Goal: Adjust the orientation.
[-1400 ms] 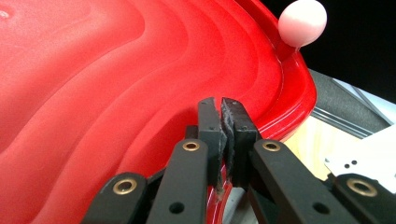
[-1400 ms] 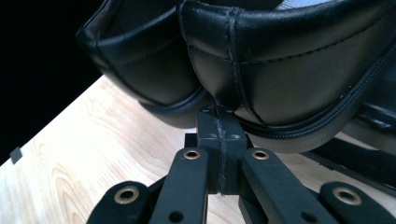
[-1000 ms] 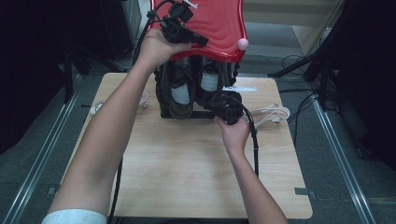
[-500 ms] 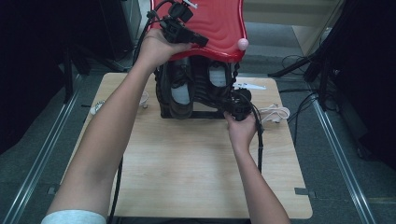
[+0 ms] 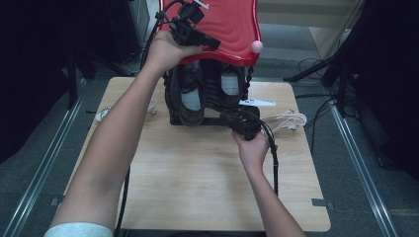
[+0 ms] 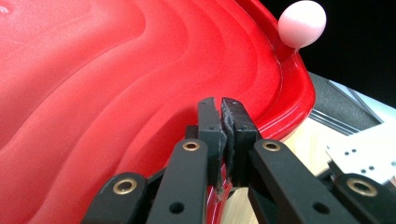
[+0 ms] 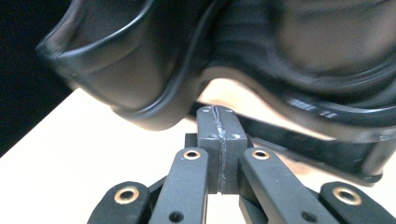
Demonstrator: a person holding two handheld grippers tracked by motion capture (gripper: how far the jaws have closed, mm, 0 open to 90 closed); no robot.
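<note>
While a person's two hands work over a wooden desk (image 5: 197,182), a red lid (image 5: 232,24) stands raised above a black rack of shoes.

Left claw (image 5: 210,43): gripped in the left hand at the top of the high view, its jaws pinch the near edge of the red lid (image 6: 116,93); in the left gripper view the pads (image 6: 226,126) press almost together, with the lid's rim between them.

Red lid: wavy, glossy plastic, tilted up and held clear of the desk, with a pale pink knob (image 5: 257,47) at its right corner; the same knob (image 6: 301,24) sits at the upper right of the left gripper view.

Right claw (image 5: 232,120): held low at the front of the rack, by the right-hand shoe; in the right gripper view the jaws (image 7: 218,140) are pressed flat together with nothing seen between them.

Shoes: a dark pair (image 5: 210,91) stands in the black rack (image 5: 197,121), toes down, pale insoles showing; the rack rests on the far half of the desk, under the lid.

Right gripper view: a black shoe (image 7: 154,70) looms, blurred, just beyond the jaw tips, above the desk.

Desk edges: a white cable (image 5: 286,118) lies coiled to the right of the rack.
</note>
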